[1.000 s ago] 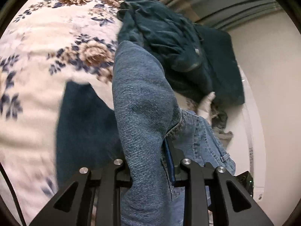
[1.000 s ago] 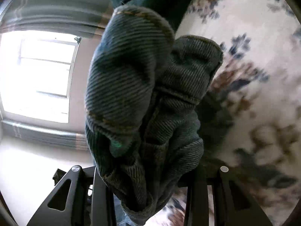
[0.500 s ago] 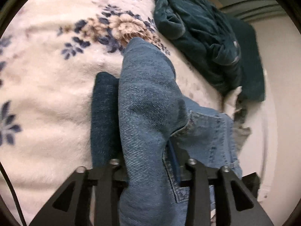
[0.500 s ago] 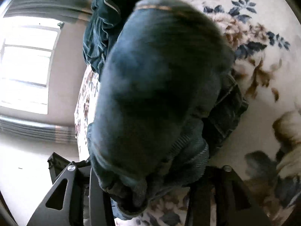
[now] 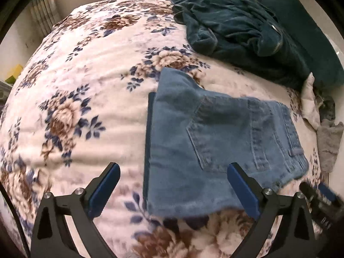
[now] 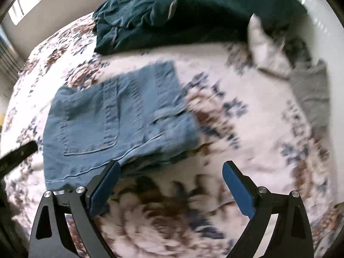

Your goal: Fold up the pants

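Observation:
The light blue jeans (image 5: 210, 146) lie folded flat on the floral blanket (image 5: 86, 81), back pocket up. They also show in the right wrist view (image 6: 107, 116). My left gripper (image 5: 174, 178) is open and empty, just above the near edge of the jeans. My right gripper (image 6: 169, 176) is open and empty, over the blanket beside the jeans' near right corner. The right gripper also shows at the lower right of the left wrist view (image 5: 320, 202).
A heap of dark teal clothes (image 5: 247, 28) lies at the far side of the bed, also in the right wrist view (image 6: 172, 15). A white cloth (image 6: 266, 49) and a grey cloth (image 6: 311, 92) lie at the right edge.
Both grippers let go of the jeans and opened. The jeans, held up before, now lie folded flat on the blanket, and both grippers have drawn back.

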Demonstrator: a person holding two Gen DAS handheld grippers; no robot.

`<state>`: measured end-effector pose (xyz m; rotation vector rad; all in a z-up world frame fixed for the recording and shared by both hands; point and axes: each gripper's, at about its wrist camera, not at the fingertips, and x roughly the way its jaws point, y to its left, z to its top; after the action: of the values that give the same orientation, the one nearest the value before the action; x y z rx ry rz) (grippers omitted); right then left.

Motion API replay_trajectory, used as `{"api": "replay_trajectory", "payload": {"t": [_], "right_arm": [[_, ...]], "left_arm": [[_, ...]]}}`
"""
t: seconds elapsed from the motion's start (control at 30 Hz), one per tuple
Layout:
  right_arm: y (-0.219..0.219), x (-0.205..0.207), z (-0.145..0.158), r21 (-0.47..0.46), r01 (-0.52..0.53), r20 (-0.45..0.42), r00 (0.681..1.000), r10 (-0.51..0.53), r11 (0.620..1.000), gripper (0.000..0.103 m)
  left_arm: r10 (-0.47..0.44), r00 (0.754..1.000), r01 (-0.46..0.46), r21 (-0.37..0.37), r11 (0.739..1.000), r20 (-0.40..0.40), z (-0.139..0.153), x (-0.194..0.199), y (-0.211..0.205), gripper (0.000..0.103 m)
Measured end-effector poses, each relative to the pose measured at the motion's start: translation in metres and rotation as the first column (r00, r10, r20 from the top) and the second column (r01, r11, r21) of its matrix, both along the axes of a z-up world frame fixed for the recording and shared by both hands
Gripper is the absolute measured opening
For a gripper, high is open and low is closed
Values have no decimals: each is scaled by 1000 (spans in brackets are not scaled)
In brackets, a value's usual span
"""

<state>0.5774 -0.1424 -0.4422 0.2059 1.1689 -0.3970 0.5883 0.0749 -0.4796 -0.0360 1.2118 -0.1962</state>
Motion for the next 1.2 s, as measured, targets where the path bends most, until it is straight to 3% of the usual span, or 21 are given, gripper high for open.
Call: {"api": "replay_trajectory", "payload": {"t": [0.27, 0.57, 0.87, 1.2], "right_arm": [[-5, -59, 86, -30, -51, 54, 997, 52, 998, 98], [-7, -128, 193, -26, -141, 87, 986, 143, 990, 98], [-11, -219, 324, -21, -231, 139, 963, 232, 973, 98], [-11, -316, 455, -48, -288, 181, 939, 291, 957, 98]], "left_arm": [[-1, 999, -1, 50, 999, 44, 62, -48, -24, 102], [26, 992, -37, 82, 996, 124, 170, -128, -28, 102], [52, 979, -75, 112, 991, 197, 283, -222, -31, 102], [82, 971, -106, 98, 990, 225, 384, -302, -37, 102]]}}
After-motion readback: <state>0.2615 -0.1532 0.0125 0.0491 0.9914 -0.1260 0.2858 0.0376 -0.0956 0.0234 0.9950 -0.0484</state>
